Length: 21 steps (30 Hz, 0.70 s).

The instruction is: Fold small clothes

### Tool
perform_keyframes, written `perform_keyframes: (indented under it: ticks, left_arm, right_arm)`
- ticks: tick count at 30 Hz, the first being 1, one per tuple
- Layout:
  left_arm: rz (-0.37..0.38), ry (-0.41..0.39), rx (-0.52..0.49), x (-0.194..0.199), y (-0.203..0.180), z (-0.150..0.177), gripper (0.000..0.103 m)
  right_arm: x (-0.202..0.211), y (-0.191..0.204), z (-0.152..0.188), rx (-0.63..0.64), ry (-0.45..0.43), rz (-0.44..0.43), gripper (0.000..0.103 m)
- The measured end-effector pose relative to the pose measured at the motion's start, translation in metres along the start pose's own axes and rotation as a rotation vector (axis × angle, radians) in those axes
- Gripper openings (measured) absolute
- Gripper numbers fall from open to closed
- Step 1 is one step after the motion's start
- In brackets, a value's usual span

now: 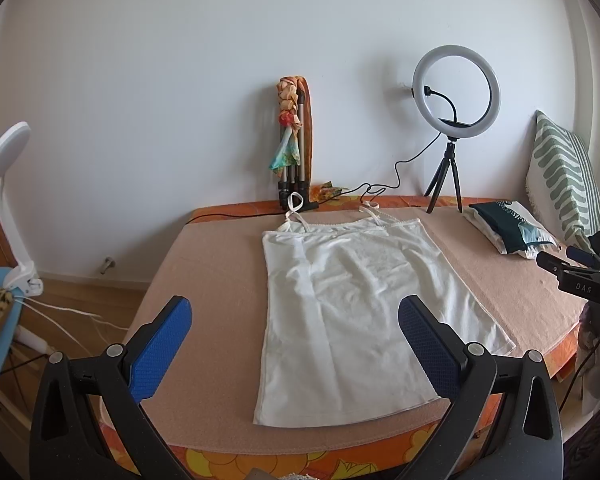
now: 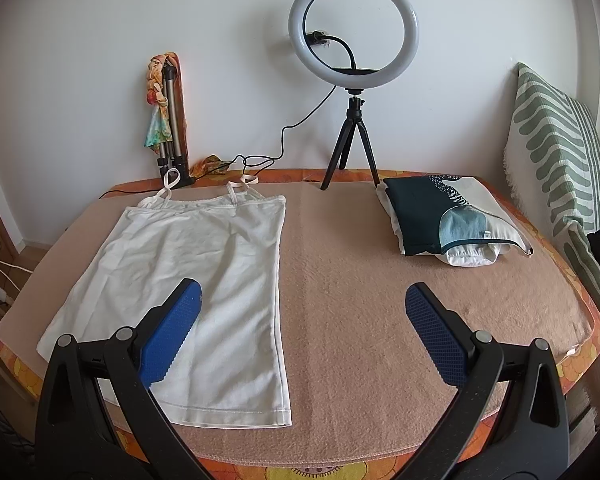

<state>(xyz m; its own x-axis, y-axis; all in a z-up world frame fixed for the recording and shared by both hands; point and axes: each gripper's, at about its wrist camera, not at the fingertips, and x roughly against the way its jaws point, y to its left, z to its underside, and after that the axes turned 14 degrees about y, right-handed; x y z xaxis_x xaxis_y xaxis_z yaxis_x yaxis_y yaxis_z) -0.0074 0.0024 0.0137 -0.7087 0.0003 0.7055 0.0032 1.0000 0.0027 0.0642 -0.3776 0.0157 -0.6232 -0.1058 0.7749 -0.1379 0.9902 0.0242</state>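
Observation:
A white camisole top (image 1: pixel 340 304) (image 2: pixel 188 280) lies flat and unfolded on the beige blanket (image 1: pixel 216 280) (image 2: pixel 360 300), straps toward the wall, hem toward me. My left gripper (image 1: pixel 294 312) hovers open above the hem end, its blue pads spread wide with nothing between them. My right gripper (image 2: pixel 302 300) is open too, held over the blanket just right of the top's right edge, its left pad (image 2: pixel 172 332) above the cloth. In the left wrist view, the other gripper's black body (image 1: pixel 580 272) shows at the right edge.
A stack of folded clothes (image 2: pixel 448 216) (image 1: pixel 508 228) sits at the back right. A ring light on a tripod (image 2: pixel 352 80) (image 1: pixel 454 120) and a folded tripod with a scarf (image 2: pixel 166 120) stand by the wall. A striped cushion (image 2: pixel 560 152) leans at right. Cables (image 1: pixel 60 320) lie on the floor.

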Motion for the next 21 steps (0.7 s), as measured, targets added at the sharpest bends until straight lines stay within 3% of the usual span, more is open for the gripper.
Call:
perform_keyframes:
  ticks: [11, 21]
  left_arm:
    - [-0.012, 0.017, 0.011, -0.008, 0.01, 0.003, 0.103]
    - [0.042, 0.147, 0.09, -0.049, 0.05, 0.022, 0.098]
  right_arm:
    - [0.001, 0.012, -0.009, 0.021, 0.011, -0.02, 0.103]
    - [-0.008, 0.056, -0.032, 0.11, 0.026, -0.083, 0.103]
